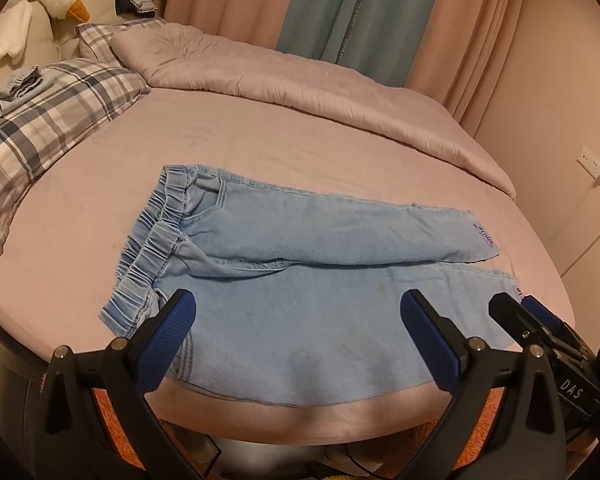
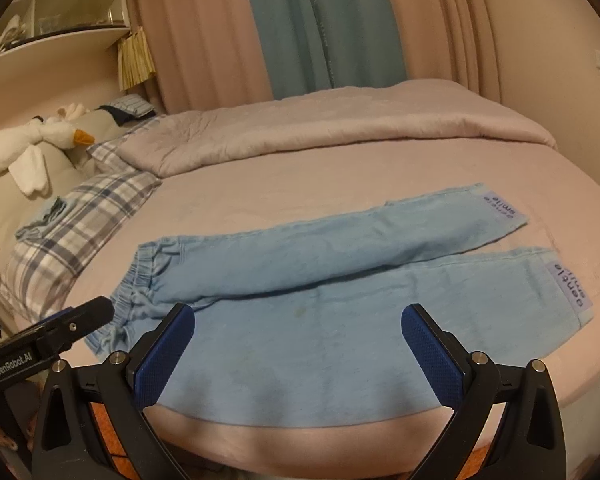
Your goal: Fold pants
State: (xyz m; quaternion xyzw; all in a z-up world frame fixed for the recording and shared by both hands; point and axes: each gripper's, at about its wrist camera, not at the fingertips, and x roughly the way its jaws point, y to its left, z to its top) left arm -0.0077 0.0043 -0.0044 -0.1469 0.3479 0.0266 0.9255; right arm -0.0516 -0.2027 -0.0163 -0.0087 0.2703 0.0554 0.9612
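light blue pants (image 1: 300,280) lie flat on a pink bed (image 1: 260,140), waistband toward 9 o'clock, cuffs toward 3 o'clock, legs slightly parted. the left gripper (image 1: 300,332) hovers over the near leg, jaws wide apart, holding nothing. the right gripper (image 2: 300,340) hovers just beside it, also spread wide and empty. a plaid pillow (image 1: 52,112) sits at 10 o'clock.

Light blue denim pants (image 1: 300,280), spread flat, elastic waistband left, legs right
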